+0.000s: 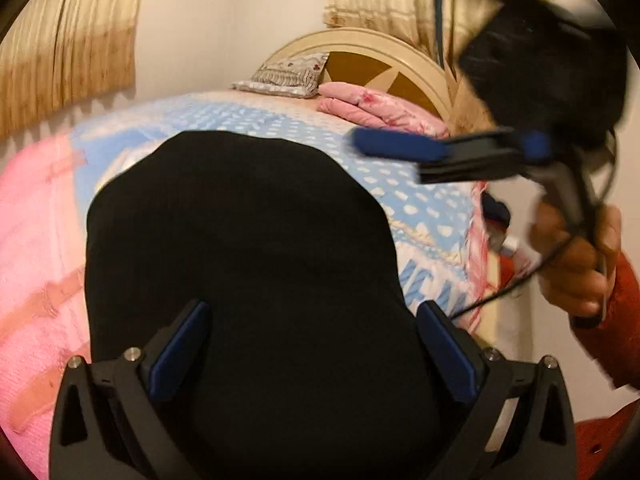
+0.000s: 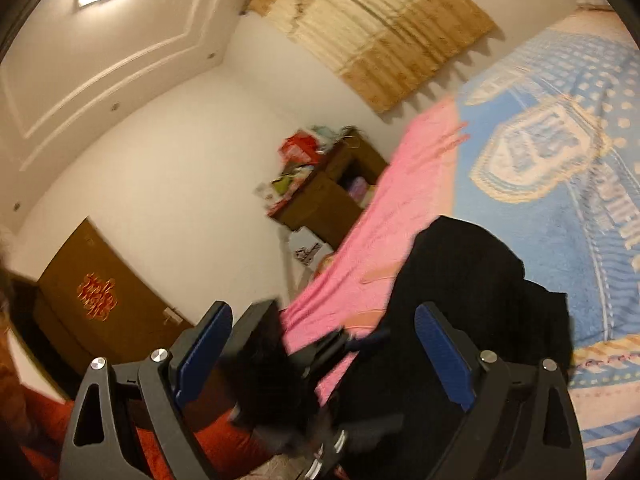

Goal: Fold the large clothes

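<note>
Left wrist view shows the blue bedspread (image 1: 400,184) filling mid-frame under the folded black garment (image 1: 248,248), both the left gripper (image 1: 316,356) and right gripper (image 1: 400,152) spread wide and empty, so a fold seems done and regripping an edge comes next.

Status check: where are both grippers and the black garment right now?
Left gripper open, nothing gripped. Right gripper open, lifted clear. Black garment folded on bed. No obstruction.

right gripper (image 2: 324,356): fingers apart, empty | black garment (image 2: 460,280): on pink blanket (image 2: 360,240)
</note>
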Available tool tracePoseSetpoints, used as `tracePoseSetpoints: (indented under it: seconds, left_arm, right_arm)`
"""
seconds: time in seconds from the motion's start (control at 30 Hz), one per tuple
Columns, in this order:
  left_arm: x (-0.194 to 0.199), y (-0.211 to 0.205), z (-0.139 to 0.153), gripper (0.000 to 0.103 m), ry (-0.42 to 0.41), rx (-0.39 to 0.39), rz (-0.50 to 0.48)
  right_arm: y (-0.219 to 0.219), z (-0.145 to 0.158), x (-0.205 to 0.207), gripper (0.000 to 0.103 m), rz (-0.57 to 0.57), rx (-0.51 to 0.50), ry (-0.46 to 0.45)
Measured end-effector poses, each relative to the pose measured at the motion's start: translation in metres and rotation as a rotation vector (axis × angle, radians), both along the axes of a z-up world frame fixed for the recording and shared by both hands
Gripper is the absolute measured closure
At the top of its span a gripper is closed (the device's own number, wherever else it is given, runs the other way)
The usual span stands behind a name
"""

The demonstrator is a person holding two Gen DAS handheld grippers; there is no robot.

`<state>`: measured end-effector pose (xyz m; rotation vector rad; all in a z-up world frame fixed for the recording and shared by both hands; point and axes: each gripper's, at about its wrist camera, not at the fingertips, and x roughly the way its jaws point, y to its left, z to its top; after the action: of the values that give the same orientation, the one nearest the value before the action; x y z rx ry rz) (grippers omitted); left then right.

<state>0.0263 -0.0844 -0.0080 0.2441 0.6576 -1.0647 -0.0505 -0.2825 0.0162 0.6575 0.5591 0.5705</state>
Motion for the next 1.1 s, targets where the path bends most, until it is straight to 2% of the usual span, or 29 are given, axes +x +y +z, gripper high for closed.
tracePoseSetpoints:
  seconds: [0.03, 0.07, 0.13, 0.17, 0.2, 0.23, 0.27, 0.3, 0.33, 0.37, 0.47, 0.53, 0.57, 0.6, 0.63, 0.67, 0.73, 0.8, 0.87, 0.93, 0.97, 1.0, 1.03, 1.1]
  left_arm:
    - [-0.001, 0.003, 0.001, 0.0, -0.012, 0.001, -0.002]
    - [-0.002, 0.012, 0.004, 0.0, 0.01, -0.026, -0.014]
    - [-0.006, 0.047, 0.013, 0.0, 0.095, -0.106, -0.076]
    - [-0.003, 0.068, 0.022, 0.0, 0.137, -0.16, -0.101]
    - [-0.001, 0.083, 0.029, 0.0, 0.147, -0.207, -0.099]
    - [0.003, 0.103, 0.037, 0.0, 0.138, -0.249, -0.071]
    - [0.011, 0.126, 0.046, 0.0, 0.114, -0.276, -0.003]
    - [0.02, 0.135, 0.05, 0.0, 0.097, -0.273, 0.061]
    - [0.037, 0.147, 0.051, 0.0, 0.097, -0.255, 0.138]
    - [0.06, 0.155, 0.045, 0.0, 0.152, -0.231, 0.205]
    - [0.108, 0.138, 0.006, 0.0, 0.421, -0.173, 0.202]
    - [0.127, 0.103, -0.033, 0.0, 0.523, -0.054, 0.201]
    - [0.131, 0.097, -0.048, 0.0, 0.567, -0.042, 0.18]
    - [0.131, 0.091, -0.063, 0.0, 0.665, -0.105, 0.13]
    - [0.129, 0.088, -0.071, 0.0, 0.716, -0.148, 0.137]
    - [0.127, 0.084, -0.072, 0.0, 0.71, -0.157, 0.147]
    - [0.117, 0.08, -0.067, 0.0, 0.656, -0.139, 0.128]
    - [0.114, 0.078, -0.067, 0.0, 0.652, -0.138, 0.112]
    - [0.117, 0.081, -0.071, 0.0, 0.659, -0.144, 0.116]
    - [0.115, 0.087, -0.07, 0.0, 0.651, -0.136, 0.115]
    - [0.112, 0.086, -0.068, 0.0, 0.641, -0.129, 0.112]
    - [0.109, 0.087, -0.066, 0.0, 0.628, -0.119, 0.11]
    - [0.108, 0.087, -0.064, 0.0, 0.619, -0.111, 0.108]
    - [0.115, 0.079, -0.062, 0.0, 0.613, -0.097, 0.109]
  right_arm:
    - [-0.001, -0.009, 0.005, 0.01, -0.008, -0.012, 0.014]
    - [0.0, -0.018, 0.009, 0.01, 0.003, -0.012, 0.037]
    - [0.003, -0.05, 0.023, 0.01, 0.055, 0.011, 0.124]
    - [0.005, -0.063, 0.028, 0.01, 0.058, -0.013, 0.151]
    - [0.009, -0.074, 0.032, 0.01, 0.038, -0.1, 0.165]
    - [0.015, -0.078, 0.034, 0.01, 0.017, -0.201, 0.176]
    - [0.023, -0.084, 0.037, 0.01, -0.001, -0.318, 0.209]
    - [0.025, -0.091, 0.04, 0.01, 0.007, -0.333, 0.235]
    - [0.022, -0.096, 0.039, 0.009, 0.005, -0.274, 0.234]
    - [0.02, -0.099, 0.037, 0.008, 0.001, -0.229, 0.216]
    - [0.021, -0.1, 0.035, 0.007, -0.02, -0.225, 0.194]
    - [0.025, -0.1, 0.032, 0.006, -0.042, -0.229, 0.162]
    - [0.026, -0.1, 0.03, 0.006, -0.047, -0.235, 0.15]
    - [0.026, -0.099, 0.026, 0.006, -0.051, -0.251, 0.144]
    - [0.024, -0.099, 0.026, 0.006, -0.048, -0.255, 0.153]
    - [0.019, -0.097, 0.022, 0.006, -0.049, -0.239, 0.163]
    - [-0.007, -0.088, 0.005, 0.006, -0.065, -0.11, 0.147]
    - [-0.045, -0.094, -0.014, 0.005, -0.095, 0.047, 0.139]
    - [-0.078, -0.12, -0.023, 0.002, -0.134, 0.169, 0.222]
    - [-0.096, -0.155, -0.026, 0.002, -0.125, 0.3, 0.296]
    - [-0.099, -0.164, -0.028, 0.002, -0.113, 0.332, 0.287]
    - [-0.097, -0.161, -0.032, 0.002, -0.107, 0.327, 0.233]
    - [-0.093, -0.157, -0.03, 0.001, -0.087, 0.31, 0.216]
    - [-0.074, -0.155, -0.014, 0.001, -0.015, 0.252, 0.253]
